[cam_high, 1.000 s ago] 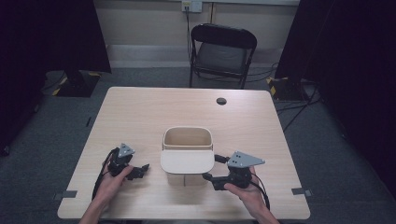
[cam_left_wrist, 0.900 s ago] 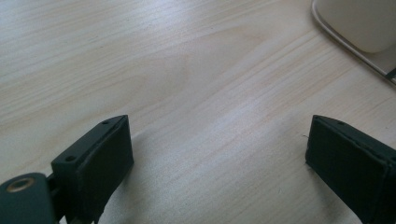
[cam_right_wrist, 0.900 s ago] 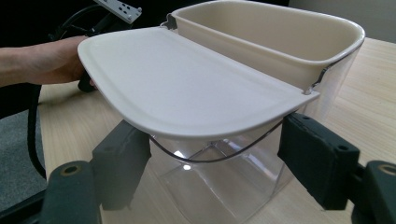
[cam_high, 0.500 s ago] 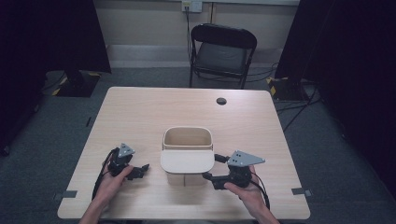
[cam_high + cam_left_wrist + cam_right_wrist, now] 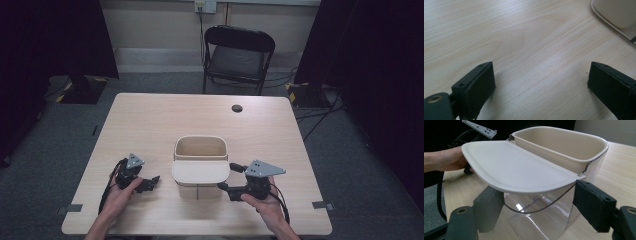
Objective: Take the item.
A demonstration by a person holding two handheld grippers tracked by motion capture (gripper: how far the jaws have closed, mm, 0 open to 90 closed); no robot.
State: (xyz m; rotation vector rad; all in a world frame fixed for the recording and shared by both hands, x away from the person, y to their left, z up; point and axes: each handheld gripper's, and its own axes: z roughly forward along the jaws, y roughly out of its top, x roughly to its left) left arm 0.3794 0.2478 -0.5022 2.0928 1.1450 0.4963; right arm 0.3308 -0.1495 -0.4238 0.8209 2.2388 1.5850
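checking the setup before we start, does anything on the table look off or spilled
Nothing spilled or damaged. The clear plastic container with a cream insert stands upright mid-table, its cream hinged lid swung open toward the person. Both grippers are open, apart from it.

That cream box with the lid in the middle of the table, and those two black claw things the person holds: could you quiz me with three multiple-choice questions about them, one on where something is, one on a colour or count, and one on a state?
1. Where does the container stand?
A. Between the two grippers
B. On the chair
C. At the table's far left corner

2. What colour is its flap lid?
A. Red
B. Cream white
C. Black

3. How do the left gripper's jaws stand?
A. Shut on the lid
B. Shut on a cable
C. Open over bare wood

Answers: 1 A, since the high view shows the left gripper on one side of it and the right gripper on the other. 2 B, plain in the right gripper view. 3 C, since the left gripper view shows a wide gap with only the table in it.
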